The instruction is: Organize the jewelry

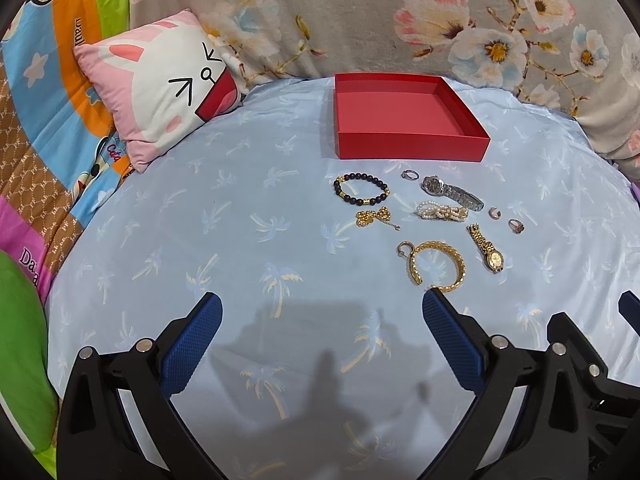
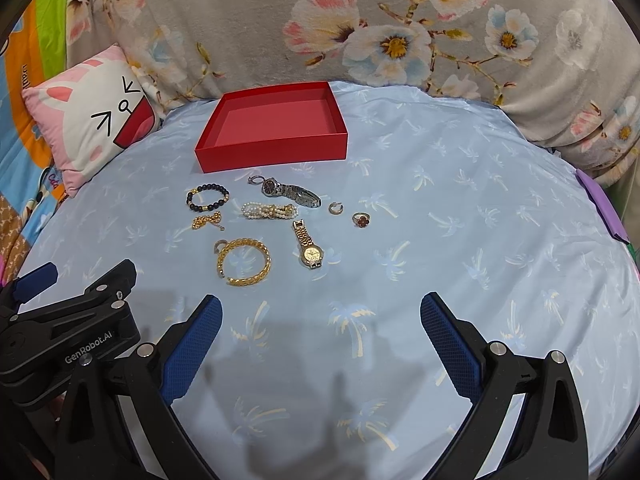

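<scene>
None of the jewelry has been placed in the red box, whose inside is seen bare in both views; by that evidence the task is judged to be at its very start, with every piece left to move. Laid out on the sheet just in front of the box are a black bead bracelet, a small gold chain, a pearl bracelet, a silver watch, a gold watch, a gold cuff bangle and several rings, among them a red-stoned ring.

Nothing is held by the left gripper; its jaws are spread wide above the sheet, with the bangle just beyond its right fingertip. The right gripper is likewise spread wide and holds nothing, well short of the pieces.

All of it rests on a pale blue sheet printed with palm trees, soft and slightly creased. Behind it a grey floral blanket is banked up, and a pink cartoon pillow lies at the left.
</scene>
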Demonstrator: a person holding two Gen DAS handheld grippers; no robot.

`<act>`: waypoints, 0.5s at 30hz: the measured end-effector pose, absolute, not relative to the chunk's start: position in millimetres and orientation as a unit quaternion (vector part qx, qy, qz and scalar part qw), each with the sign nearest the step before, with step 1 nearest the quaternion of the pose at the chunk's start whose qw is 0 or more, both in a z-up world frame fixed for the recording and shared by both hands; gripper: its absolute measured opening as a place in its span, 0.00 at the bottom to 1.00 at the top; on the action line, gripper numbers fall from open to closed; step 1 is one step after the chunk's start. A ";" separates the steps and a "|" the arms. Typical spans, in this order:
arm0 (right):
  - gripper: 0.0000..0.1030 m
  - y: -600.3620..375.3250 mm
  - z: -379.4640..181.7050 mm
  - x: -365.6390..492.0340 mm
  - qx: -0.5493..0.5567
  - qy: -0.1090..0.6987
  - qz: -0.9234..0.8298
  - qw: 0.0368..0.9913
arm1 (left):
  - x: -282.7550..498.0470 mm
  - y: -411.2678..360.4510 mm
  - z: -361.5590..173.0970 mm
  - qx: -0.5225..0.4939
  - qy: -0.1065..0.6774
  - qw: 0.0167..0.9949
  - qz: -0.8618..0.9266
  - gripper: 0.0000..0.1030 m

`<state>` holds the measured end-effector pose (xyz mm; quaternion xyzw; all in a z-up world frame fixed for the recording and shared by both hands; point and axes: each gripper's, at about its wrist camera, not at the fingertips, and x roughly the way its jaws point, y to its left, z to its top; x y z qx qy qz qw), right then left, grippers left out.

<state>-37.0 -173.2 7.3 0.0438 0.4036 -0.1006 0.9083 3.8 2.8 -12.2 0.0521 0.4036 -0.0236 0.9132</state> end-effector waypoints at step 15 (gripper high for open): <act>0.95 -172.7 6.9 -37.2 0.044 0.404 -0.100 0.908 | 4.0 2.9 -12.3 0.053 0.403 0.913 -0.024 0.95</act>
